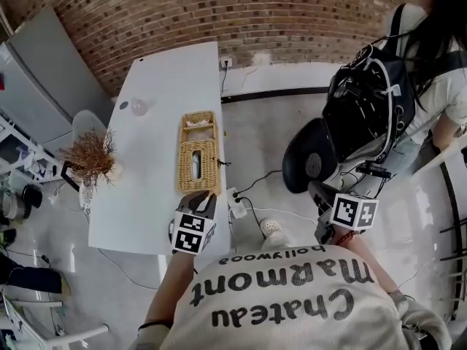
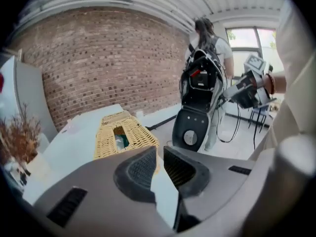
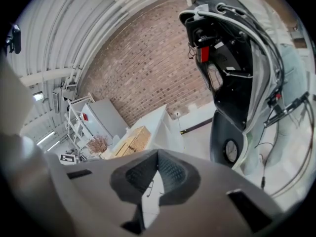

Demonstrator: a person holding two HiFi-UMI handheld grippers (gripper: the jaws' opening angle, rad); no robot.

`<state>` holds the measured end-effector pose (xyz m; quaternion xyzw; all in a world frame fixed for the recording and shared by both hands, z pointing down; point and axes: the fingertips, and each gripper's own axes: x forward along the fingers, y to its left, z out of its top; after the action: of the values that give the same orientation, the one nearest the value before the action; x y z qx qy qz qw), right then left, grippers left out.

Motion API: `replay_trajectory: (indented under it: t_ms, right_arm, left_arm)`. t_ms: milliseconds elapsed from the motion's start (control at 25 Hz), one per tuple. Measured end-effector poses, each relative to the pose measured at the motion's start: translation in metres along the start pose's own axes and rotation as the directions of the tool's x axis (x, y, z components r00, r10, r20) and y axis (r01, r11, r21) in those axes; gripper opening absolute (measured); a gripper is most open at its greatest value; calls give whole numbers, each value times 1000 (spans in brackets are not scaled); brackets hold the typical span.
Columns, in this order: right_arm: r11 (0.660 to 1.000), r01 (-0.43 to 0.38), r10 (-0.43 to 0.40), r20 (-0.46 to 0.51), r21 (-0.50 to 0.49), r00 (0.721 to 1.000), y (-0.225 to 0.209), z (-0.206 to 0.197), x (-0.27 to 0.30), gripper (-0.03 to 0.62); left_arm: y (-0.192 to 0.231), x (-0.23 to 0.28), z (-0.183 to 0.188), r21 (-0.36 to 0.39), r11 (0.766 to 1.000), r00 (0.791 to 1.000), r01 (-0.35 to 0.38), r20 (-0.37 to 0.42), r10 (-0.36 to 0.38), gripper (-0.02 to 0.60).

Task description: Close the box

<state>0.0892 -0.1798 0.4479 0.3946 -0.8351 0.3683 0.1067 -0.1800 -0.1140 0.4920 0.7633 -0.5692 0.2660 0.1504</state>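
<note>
**Left gripper at the near end of the wicker box, right gripper held off to the side**

The wicker box [image 1: 198,168] lies lengthwise on the white table [image 1: 157,86], close to the table's right edge, with its near end not far from the corner nearest the wearer. Its woven top has an oblong slot, and something pale shows through it. The far section of the box looks shallower and lighter. Whether a lid there is up or down cannot be told.

The left gripper [image 2: 159,151] hovers just short of the near end of the box and points along it. Its jaws stand a narrow gap apart, and only bare tabletop shows between the pads. It is touching nothing.

The right gripper [image 3: 157,152] is well away to the right, out over the floor. Its pad tips are pressed together and it holds nothing. It points towards a bulky black unit [image 1: 368,108] strung with cables, and a person [image 1: 441,64] stands beside that unit.

A dried plant [image 1: 91,155] stands at the left edge of the table, well apart from the box. A power strip [image 1: 236,203] lies on the floor just beside the table's near corner. A brick wall [image 1: 219,9] runs behind the table
</note>
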Motion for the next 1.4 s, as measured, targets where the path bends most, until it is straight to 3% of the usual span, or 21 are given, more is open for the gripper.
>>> replay_trajectory:
  t_ms: [80,160,240,560,680,760,960,1160,1280,1400]
  right_arm:
    - [1000,-19,18,-17,-7,1000,9,-7,3,3]
    - [999,-39,39,-40,-17,998,19,-15,9,3]
    - [997,-65,62,-67,-30,996,31,-23,16,3]
    - [975,-220,212,-178,-32,961,85,-47,42,3]
    - [951,-308,293,-217,-37,931,116,-48,49,3]
    - [923,-382,363,-229,-41,903,138,-42,47,3]
    - [848,-524,497,-225,-80,838,173,-16,30,3]
    - [761,-649,646,-89,-6,758,182,29,0,3]
    - [755,-656,654,-75,-1,753,162,33,-9,3]
    - [756,-650,644,-90,-78,759,145,27,-16,3]
  left_arm:
    - [-5,-12,3,-157,987,998,43,57,-35,20]
    - [-4,-27,5,-291,953,991,77,124,-43,14]
    - [-3,-43,6,-358,930,985,90,172,-29,7]
    - [-19,-99,26,-354,931,959,92,284,13,2]
    - [-18,-118,19,-347,937,963,45,265,51,2]
    - [-14,-130,16,-375,927,959,-5,261,110,2]
    - [-15,-158,17,-496,859,916,-126,274,292,2]
    - [-37,-176,35,-630,764,856,-136,313,411,2]
    - [-52,-183,37,-705,692,812,-158,307,497,2]
    - [-71,-187,32,-739,643,781,-202,274,561,2]
